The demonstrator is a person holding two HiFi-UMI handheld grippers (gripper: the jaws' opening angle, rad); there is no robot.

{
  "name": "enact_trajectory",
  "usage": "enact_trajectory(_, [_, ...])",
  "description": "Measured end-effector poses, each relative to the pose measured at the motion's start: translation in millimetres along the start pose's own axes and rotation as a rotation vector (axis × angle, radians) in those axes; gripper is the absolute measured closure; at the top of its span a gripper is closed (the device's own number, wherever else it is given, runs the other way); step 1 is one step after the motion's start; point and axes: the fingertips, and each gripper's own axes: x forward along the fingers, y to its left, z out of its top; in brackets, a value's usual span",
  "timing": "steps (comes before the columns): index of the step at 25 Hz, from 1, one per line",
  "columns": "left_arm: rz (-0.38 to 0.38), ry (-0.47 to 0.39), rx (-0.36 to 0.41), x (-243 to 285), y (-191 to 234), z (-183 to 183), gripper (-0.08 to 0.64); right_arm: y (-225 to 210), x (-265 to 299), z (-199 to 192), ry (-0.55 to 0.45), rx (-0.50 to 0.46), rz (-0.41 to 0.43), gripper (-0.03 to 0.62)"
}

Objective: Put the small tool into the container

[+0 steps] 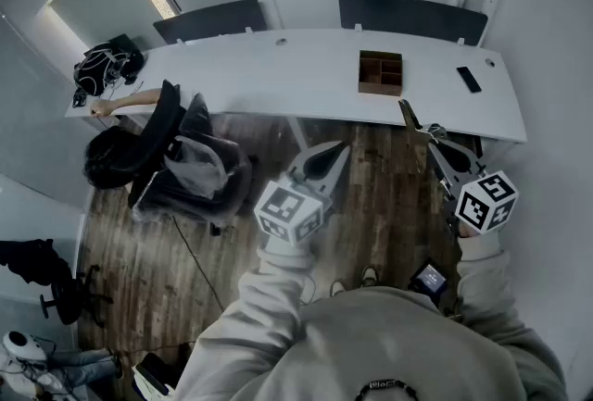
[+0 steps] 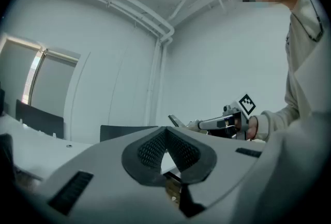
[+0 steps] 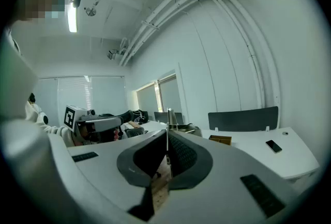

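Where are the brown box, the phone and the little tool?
Brown box (image 1: 380, 92): head view, on its near rim.
Phone (image 1: 469, 80): head view, middle of its dark face.
Little tool (image 1: 409, 116): head view, middle of its thin shaft.

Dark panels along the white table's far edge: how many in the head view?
2: left panel behind the table's left half; right panel beyond the wooden container.

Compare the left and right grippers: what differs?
The right gripper has jaws shut on the small tool, which sticks out past the tips; the left gripper has jaws shut on nothing. The left gripper angles rightward, the right gripper leftward. Both hang short of the table.
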Motion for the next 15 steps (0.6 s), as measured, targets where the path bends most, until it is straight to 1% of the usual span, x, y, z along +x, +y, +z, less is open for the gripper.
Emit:
enact_trajectory(5, [0.011, 0.023, -0.017, 7, 0, -17, 0.565, -2, -3, -4, -0.01, -0.028, -0.018, 0.568])
enact_trajectory(8, [-0.007, 0.028, -0.021, 7, -1, -12, 0.565, 3, -4, 3, -0.01, -0.031, -0.01, 0.568])
enact_trajectory(10, [0.004, 0.066, -0.019, 9, 1, -15, 0.565, 6, -4, 6, 0.0, -0.029, 0.009, 0.568])
enact_trajectory(12, [0.029, 0.113, -0.023, 13, 4, -24, 0.565, 3, -6, 6, 0.0, -0.03, 0.003, 0.568])
enact_trajectory(13, [0.027, 0.12, -0.031, 16, 4, -26, 0.565, -1, -6, 5, -0.001, -0.028, -0.002, 0.568])
enact_trajectory(15, [0.01, 0.104, -0.042, 18, 0, -23, 0.565, -5, -7, 3, 0.002, -0.019, -0.003, 0.568])
